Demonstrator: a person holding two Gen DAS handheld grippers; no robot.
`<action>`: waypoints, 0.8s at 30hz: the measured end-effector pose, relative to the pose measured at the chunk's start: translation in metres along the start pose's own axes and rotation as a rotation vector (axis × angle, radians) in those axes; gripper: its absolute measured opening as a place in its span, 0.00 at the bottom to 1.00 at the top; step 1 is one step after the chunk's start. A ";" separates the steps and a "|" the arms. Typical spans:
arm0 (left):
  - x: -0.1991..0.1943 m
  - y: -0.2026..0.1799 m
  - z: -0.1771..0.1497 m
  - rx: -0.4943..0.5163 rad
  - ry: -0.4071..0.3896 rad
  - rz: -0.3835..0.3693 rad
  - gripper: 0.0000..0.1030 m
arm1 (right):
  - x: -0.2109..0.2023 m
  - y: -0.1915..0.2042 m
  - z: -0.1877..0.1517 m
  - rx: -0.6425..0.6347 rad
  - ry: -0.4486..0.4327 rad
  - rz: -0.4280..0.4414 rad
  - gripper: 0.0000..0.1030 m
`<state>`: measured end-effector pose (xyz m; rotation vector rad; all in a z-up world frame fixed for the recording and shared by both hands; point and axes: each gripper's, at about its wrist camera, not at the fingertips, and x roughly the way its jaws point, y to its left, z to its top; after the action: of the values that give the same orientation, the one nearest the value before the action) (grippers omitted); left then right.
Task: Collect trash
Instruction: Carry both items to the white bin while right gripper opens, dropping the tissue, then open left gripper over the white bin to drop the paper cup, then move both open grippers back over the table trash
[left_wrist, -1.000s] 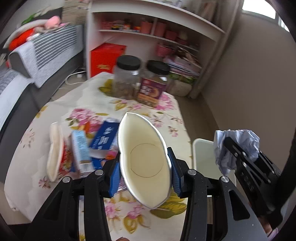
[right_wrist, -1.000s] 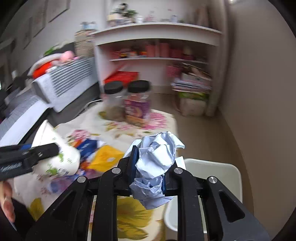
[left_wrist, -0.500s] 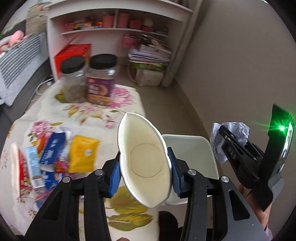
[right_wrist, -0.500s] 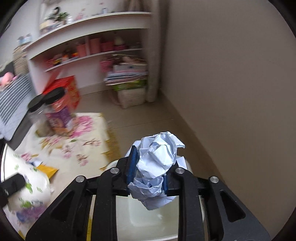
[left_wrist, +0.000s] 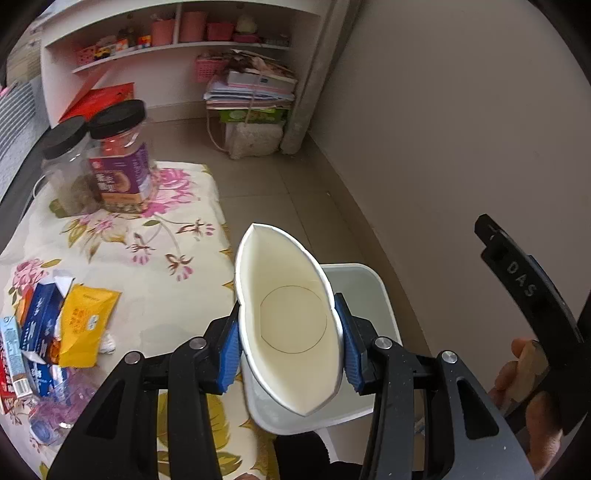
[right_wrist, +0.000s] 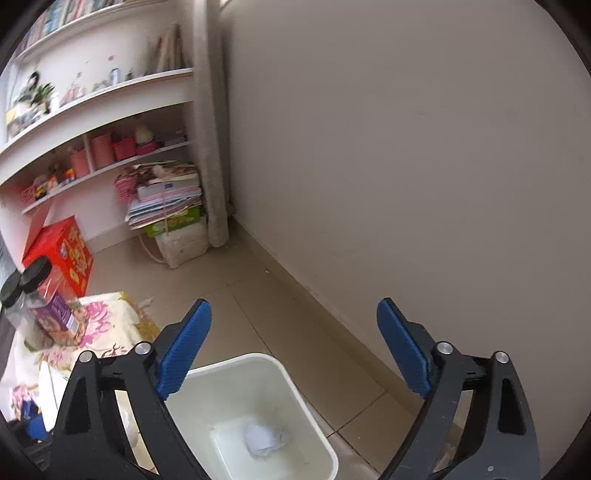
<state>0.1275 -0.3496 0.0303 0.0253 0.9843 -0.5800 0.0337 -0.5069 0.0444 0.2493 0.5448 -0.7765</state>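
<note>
My left gripper (left_wrist: 288, 347) is shut on a squashed white paper cup (left_wrist: 291, 332), held over the near rim of the white trash bin (left_wrist: 373, 284) beside the table. My right gripper (right_wrist: 293, 343) hangs above the same bin (right_wrist: 295, 387), its jaws opening wide with nothing between them. A crumpled paper ball (right_wrist: 264, 439) lies on the bin's floor. In the left wrist view one finger of the right gripper (left_wrist: 524, 284) shows at the right edge, held by a hand. Snack wrappers (left_wrist: 62, 325) lie in a heap on the floral tablecloth (left_wrist: 162, 258).
Two black-lidded jars (left_wrist: 118, 158) stand at the far end of the table. Beyond are a tiled floor, a red box (right_wrist: 62, 254), a stack of books (right_wrist: 166, 195) on a sack, white shelves (right_wrist: 96, 107) and a plain wall close on the right.
The right gripper swung over the bin and opened, and the crumpled paper dropped into it. The left gripper carried the cup from over the table to the bin's rim.
</note>
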 end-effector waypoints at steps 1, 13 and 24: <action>0.003 -0.003 0.002 0.002 0.003 -0.004 0.44 | 0.001 -0.003 0.001 0.010 0.000 -0.008 0.87; 0.020 -0.016 0.011 -0.001 0.022 0.001 0.69 | -0.004 -0.020 -0.003 0.028 -0.036 -0.103 0.93; -0.001 0.003 0.010 0.021 -0.115 0.160 0.78 | -0.014 0.001 -0.005 -0.028 -0.098 -0.116 0.93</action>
<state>0.1358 -0.3495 0.0361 0.0879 0.8554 -0.4396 0.0238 -0.4959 0.0481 0.1540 0.4800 -0.8878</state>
